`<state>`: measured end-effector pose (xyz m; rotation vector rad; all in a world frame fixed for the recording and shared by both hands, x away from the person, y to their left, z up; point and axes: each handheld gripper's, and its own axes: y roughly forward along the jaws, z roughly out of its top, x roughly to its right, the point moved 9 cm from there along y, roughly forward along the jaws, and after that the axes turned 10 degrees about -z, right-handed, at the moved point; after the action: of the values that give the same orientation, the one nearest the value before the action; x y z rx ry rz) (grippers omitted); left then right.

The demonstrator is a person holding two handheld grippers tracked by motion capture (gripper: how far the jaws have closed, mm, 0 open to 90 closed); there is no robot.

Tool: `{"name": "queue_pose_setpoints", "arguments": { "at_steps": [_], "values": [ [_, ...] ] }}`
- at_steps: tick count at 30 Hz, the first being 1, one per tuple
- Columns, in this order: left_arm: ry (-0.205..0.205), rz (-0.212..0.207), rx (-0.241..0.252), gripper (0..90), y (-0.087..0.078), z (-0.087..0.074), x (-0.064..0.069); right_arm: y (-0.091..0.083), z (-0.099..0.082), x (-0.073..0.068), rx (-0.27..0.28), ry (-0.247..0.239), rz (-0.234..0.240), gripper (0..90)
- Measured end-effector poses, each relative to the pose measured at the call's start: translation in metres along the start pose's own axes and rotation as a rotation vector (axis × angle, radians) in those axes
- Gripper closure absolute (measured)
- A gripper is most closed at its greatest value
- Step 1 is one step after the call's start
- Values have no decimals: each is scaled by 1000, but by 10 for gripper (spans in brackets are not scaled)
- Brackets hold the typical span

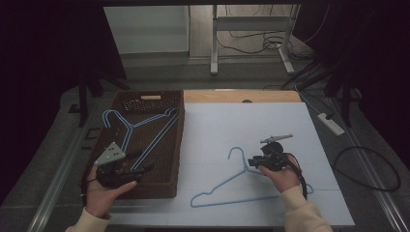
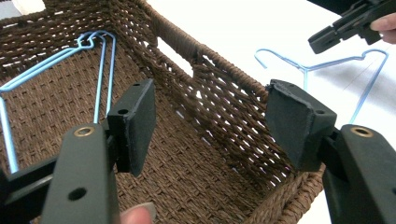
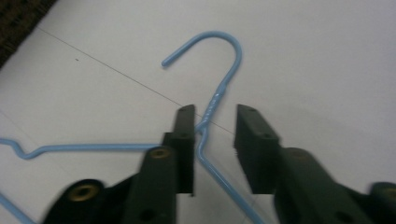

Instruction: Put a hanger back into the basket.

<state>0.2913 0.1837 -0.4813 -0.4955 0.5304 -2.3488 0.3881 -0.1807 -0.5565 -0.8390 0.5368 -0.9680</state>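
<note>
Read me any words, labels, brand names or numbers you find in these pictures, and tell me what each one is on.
None: no readable text, number or sign stands on the wicker basket, the blue hangers, the left gripper, the right gripper or the white table cover.

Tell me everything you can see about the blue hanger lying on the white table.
The blue hanger is thin wire, seemingly coated light blue, with a curved hook, a twisted neck and notched shoulders. It lies flat on the white table, right of the wicker basket, hook pointing away from the person. The right tongs straddle its neck, open; whether the left pad touches the wire is unclear.
</note>
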Motion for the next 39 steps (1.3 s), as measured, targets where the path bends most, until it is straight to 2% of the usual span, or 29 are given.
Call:
{"name": "queue_pose_setpoints", "arguments": {
  "at_steps": [3,8,14,17,18,20,21,22,24,25,26,28,31,34,36,39],
  "values": [
    [0,-2,-2,350,1,0,0,8,2,-2,-29,-5,-16,589],
    [0,-7,-3,349,2,-1,1,18,7,-6,-95,-19,-55,554],
    [6,-11,-2,349,1,0,2,31,13,-11,-169,-39,-133,580],
    [5,-11,0,349,0,0,1,35,12,-13,-190,-42,-155,586],
    [5,-10,2,349,0,0,1,39,12,-14,-210,-48,-185,609],
    [6,-10,2,349,0,0,1,41,12,-14,-215,-47,-194,621],
    [6,-10,2,349,-1,0,1,41,12,-14,-229,-50,-228,651],
    [6,-10,2,349,-1,0,1,41,12,-14,-229,-50,-228,651],
    [6,-10,2,349,0,0,1,41,13,-14,-242,-28,-251,737],
    [7,-10,3,349,0,0,1,41,13,-14,-242,-28,-251,737],
    [7,-10,2,349,0,1,2,42,13,-16,-262,8,-258,812],
    [8,-10,2,349,0,1,2,42,13,-16,-266,19,-262,818],
    [9,-9,1,349,0,1,2,42,15,-17,-294,68,-285,833],
    [10,-9,1,349,0,1,2,43,15,-16,-294,92,-287,844],
    [10,-9,1,349,0,1,2,42,16,-14,-272,103,-295,866],
    [11,-7,1,349,0,1,2,40,16,-13,-242,135,-262,868]
  ]
}}
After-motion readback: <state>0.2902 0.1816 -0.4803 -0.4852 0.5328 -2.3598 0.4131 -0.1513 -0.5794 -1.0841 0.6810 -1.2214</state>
